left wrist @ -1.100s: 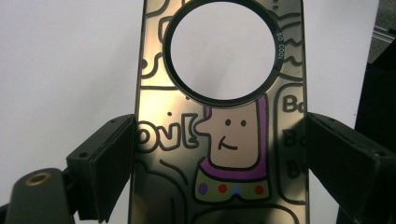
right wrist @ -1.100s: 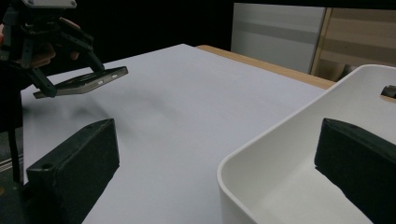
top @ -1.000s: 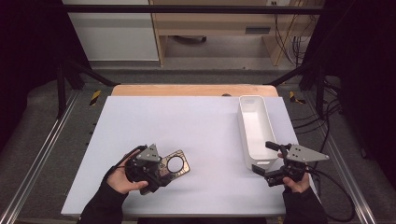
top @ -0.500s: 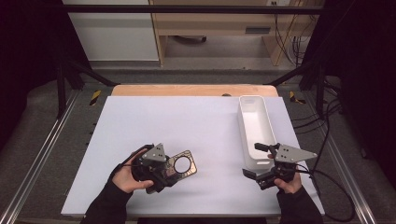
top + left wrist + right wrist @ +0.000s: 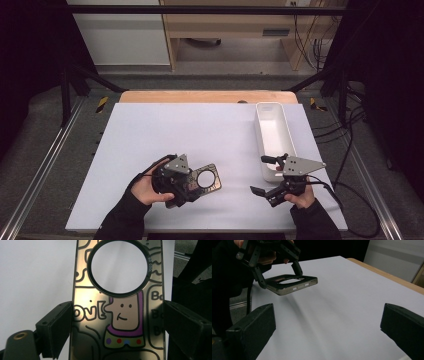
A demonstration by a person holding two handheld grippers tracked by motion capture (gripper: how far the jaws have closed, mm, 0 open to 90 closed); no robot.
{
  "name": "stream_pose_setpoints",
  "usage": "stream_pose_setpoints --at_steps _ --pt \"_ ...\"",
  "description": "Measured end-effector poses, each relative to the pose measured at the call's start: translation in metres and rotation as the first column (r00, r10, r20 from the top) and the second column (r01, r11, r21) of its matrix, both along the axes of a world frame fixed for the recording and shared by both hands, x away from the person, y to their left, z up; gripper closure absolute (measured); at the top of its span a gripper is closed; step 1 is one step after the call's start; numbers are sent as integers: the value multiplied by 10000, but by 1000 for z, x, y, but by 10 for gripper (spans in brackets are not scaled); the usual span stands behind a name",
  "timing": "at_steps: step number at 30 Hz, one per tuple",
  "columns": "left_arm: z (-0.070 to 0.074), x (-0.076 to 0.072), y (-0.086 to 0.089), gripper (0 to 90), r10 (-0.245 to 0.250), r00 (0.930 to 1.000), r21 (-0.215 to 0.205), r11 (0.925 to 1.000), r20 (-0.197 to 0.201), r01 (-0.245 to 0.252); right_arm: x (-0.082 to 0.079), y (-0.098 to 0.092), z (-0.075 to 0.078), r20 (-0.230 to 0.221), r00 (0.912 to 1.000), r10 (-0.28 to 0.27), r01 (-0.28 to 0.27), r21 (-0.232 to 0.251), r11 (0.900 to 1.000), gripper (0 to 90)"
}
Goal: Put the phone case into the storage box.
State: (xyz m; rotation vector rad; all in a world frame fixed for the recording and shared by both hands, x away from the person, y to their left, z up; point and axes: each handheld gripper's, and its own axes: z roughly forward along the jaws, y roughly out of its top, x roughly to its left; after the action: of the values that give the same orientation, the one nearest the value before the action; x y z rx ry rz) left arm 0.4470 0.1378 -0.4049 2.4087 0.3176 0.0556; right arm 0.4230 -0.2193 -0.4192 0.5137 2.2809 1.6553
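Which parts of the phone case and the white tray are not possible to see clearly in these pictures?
- Phone case, left gripper view: its lower end is cut off by the bottom edge; the words at its right side are partly behind the right jaw.
- Phone case, high view: the left tongs cover its near end; the drawing is too small to read.
- White tray, high view: the right tongs hide its near corner.
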Motion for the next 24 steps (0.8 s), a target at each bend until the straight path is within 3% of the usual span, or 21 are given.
stream_pose_setpoints --at_steps 13,24 --pt "-5 -3 -13 113 -371 9993 -26 9993 -93 370 -2 20 -2 -65 9977 680 -682 -320 9972 4" --pt "-6 -6 -21 113 -654 9979 47 9978 -16 654 0 38 -8 -375 9929 1133 -1149 -425 9925 4"
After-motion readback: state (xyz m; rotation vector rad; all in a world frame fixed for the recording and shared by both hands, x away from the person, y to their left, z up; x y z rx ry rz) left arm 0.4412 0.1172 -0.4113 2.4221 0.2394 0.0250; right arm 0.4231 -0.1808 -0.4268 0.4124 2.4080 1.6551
